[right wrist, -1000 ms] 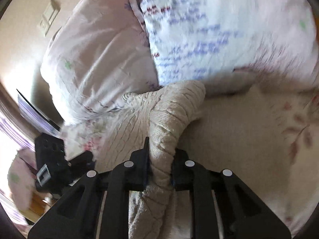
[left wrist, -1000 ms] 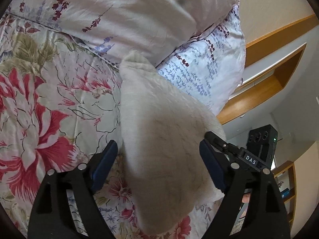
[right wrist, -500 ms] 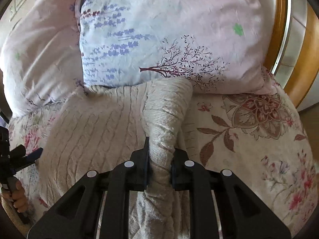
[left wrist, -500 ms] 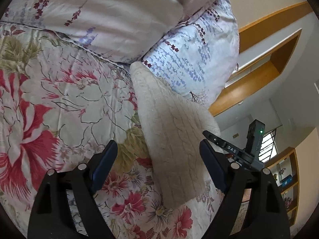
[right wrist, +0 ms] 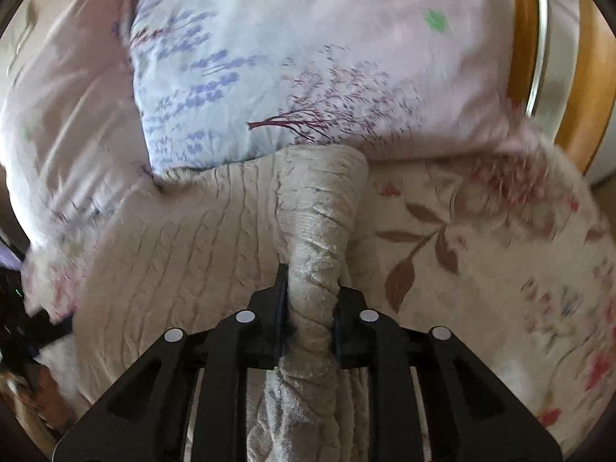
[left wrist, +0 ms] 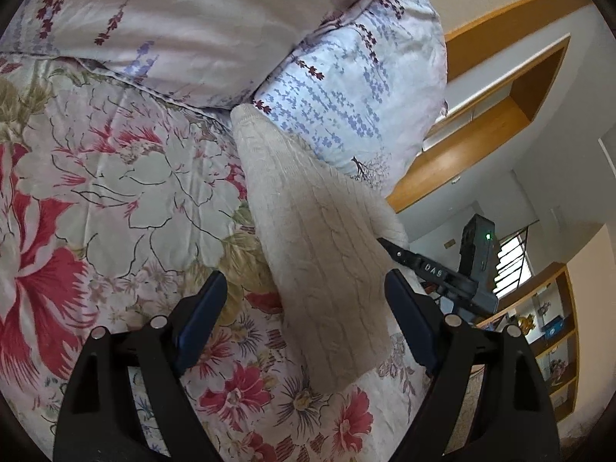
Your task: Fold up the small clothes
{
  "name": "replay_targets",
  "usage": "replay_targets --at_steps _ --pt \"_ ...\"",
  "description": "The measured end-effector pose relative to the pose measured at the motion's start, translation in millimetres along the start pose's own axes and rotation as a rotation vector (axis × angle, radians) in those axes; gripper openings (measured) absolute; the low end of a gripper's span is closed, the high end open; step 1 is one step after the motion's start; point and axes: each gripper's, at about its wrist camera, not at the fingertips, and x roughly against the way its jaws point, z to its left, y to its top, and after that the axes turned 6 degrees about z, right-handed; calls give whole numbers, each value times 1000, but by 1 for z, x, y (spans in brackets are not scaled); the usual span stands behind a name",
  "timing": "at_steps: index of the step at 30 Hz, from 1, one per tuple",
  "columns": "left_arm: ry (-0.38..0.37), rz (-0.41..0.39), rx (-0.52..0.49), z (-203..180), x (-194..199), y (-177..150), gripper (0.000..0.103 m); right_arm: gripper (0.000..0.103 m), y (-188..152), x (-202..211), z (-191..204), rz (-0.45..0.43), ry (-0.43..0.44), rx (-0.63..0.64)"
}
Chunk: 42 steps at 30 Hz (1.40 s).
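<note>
The cream cable-knit sweater (left wrist: 327,254) lies on the floral bedspread (left wrist: 115,192), its far end touching the lavender-print pillows (left wrist: 358,88). The right gripper (right wrist: 308,308) has a bunched fold of the sweater between its jaws; the jaws have just been opening slightly, yet the pads are against the knit on both sides. The left gripper (left wrist: 304,308) stands spread wide, holding nothing, with the sweater's near edge below and between its blue pads (left wrist: 198,319). In the left wrist view the right gripper appears beyond the sweater's right edge.
</note>
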Motion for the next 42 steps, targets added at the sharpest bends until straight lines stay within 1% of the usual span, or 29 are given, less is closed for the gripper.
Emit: replay_targets --at_steps 3,5,8,10,13,15,16,17,18,20,21,23,24,27,28,29,32,33,34,35,36,37,39,42 --pt "-5 7 -9 -1 -2 -1 83 28 -8 13 -8 -2 54 -44" --pt "-3 11 -13 -4 -3 -2 83 29 -17 22 -16 1 90 -56" --pt "44 6 -40 -15 -6 -4 82 29 -32 33 -31 9 160 -92" --pt "53 7 -48 -20 -7 -5 83 29 -37 33 -36 17 193 -110" --pt "72 16 -45 -27 -11 -7 82 29 -40 31 -37 15 208 -115" --pt "98 18 -44 -30 -12 -8 82 31 -39 29 -33 12 223 -106" --pt "110 17 -45 -32 -13 -9 82 26 -39 28 -31 13 225 -92" --pt "119 19 -43 -33 -14 -9 82 19 -39 27 -26 9 211 -65" --pt "126 22 -40 -34 -15 -10 82 18 -39 28 -20 -1 169 -33" --pt "125 30 -33 -35 -17 -11 83 15 -38 37 -16 -46 117 -5" --pt "118 35 -32 -37 -18 -12 83 14 -36 47 -17 -85 112 -8" --pt "111 41 -37 -39 -20 -14 83 12 -34 57 -22 -116 114 -16" --pt "112 45 -43 -40 -21 -15 82 12 -34 57 -25 -111 109 -17" --pt "124 63 -63 -44 -26 -20 82 12 -42 38 -31 -38 55 -21" --pt "126 67 -65 -45 -27 -21 82 12 -46 31 -33 -30 48 -28" --pt "125 72 -62 -44 -29 -22 82 12 -49 30 -35 -41 53 -34" --pt "127 83 -49 -43 -32 -23 82 14 -46 30 -37 -35 66 -51" --pt "126 83 -47 -43 -32 -24 82 15 -43 32 -39 -29 87 -67" --pt "122 81 -45 -43 -32 -24 82 23 -40 34 -43 -31 113 -91" --pt "120 79 -46 -44 -31 -24 82 27 -36 36 -47 -34 132 -117" --pt "120 77 -49 -45 -31 -24 82 43 -30 37 -52 -44 144 -153" --pt "121 77 -52 -45 -32 -24 82 56 -26 38 -54 -54 152 -182" --pt "122 81 -54 -46 -33 -25 82 56 -14 35 -60 -66 180 -219" --pt "130 85 -52 -46 -37 -25 82 56 7 18 -66 -38 195 -269"
